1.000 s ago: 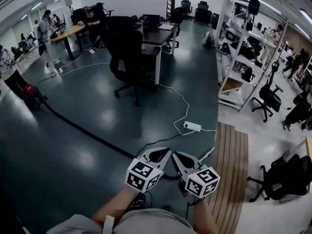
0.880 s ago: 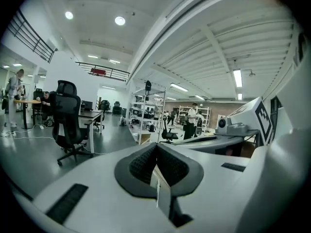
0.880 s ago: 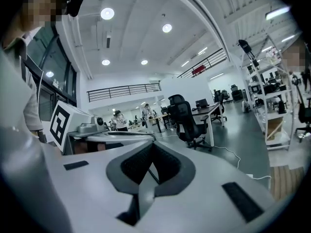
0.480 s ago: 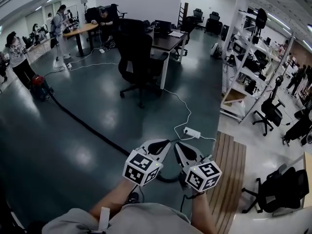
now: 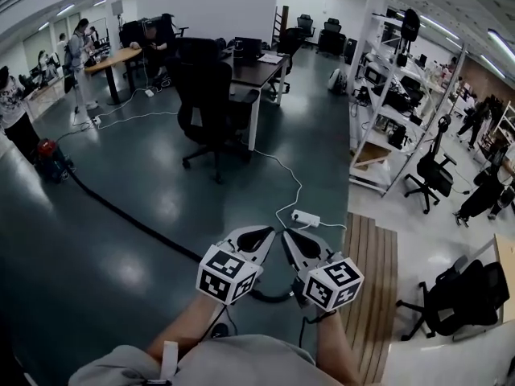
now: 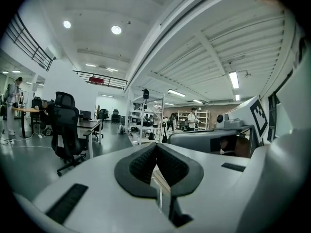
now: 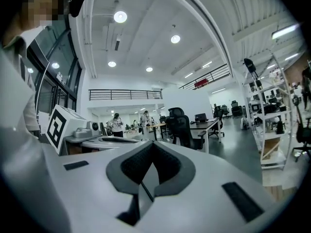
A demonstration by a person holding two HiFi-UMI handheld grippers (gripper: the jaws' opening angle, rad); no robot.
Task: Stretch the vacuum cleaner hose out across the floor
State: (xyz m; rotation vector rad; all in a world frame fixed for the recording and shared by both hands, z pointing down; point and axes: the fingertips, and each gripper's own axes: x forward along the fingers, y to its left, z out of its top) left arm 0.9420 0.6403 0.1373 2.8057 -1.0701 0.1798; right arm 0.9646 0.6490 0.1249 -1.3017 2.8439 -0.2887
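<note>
The red vacuum cleaner (image 5: 50,158) stands on the dark floor at the far left. Its black hose (image 5: 129,215) runs diagonally across the floor towards me and curls under my hands, where its end is hidden. My left gripper (image 5: 269,233) and right gripper (image 5: 287,235) hover side by side above that end, tips almost touching. Both are shut with nothing between the jaws. The left gripper view shows the left gripper (image 6: 156,148) with pads pressed together, empty. The right gripper (image 7: 152,148) looks the same in its own view.
A black office chair (image 5: 205,95) and a dark desk (image 5: 257,67) stand ahead. A white power strip (image 5: 306,217) with its cable lies just beyond the grippers. A slatted wooden platform (image 5: 372,288), a shelving rack (image 5: 386,95) and another chair (image 5: 463,292) are to the right. People stand far left.
The head view has swung slightly. Both grippers stay shut and side by side in front of me. The hose and vacuum cleaner lie as before.
</note>
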